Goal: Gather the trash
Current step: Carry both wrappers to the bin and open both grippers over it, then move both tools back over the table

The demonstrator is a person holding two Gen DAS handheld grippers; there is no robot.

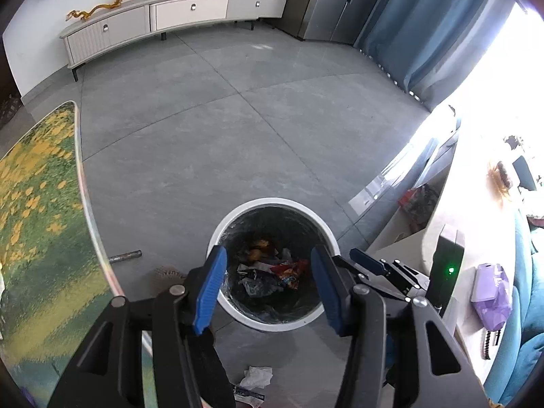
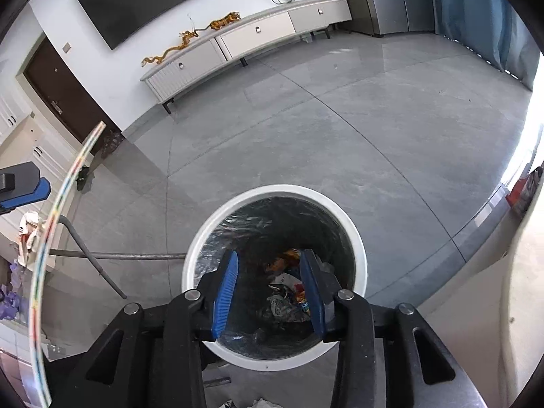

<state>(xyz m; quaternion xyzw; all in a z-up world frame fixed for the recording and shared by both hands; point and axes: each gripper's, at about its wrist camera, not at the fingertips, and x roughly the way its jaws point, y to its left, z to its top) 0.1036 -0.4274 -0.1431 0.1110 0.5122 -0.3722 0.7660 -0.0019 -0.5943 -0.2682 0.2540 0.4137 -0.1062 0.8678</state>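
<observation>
A white round trash bin (image 1: 234,216) with a black liner stands on the grey floor, holding several wrappers (image 1: 272,272). My left gripper (image 1: 268,268) is open and empty above the bin's mouth. The right gripper (image 1: 370,265) shows beside it at the bin's right edge. In the right wrist view the bin (image 2: 217,224) lies directly below, wrappers (image 2: 289,292) inside, and my right gripper (image 2: 268,272) is open and empty over it. A crumpled white paper (image 1: 256,375) and a printed wrapper (image 1: 248,394) lie on the floor in front of the bin. The left gripper's tip (image 2: 30,188) shows at far left.
A table with a green and yellow top (image 1: 37,210) is on the left, its metal legs (image 2: 91,255) near the bin. A sofa side and shelf (image 1: 476,272) with a purple pack (image 1: 493,292) are on the right. A TV cabinet (image 1: 170,17) stands along the far wall.
</observation>
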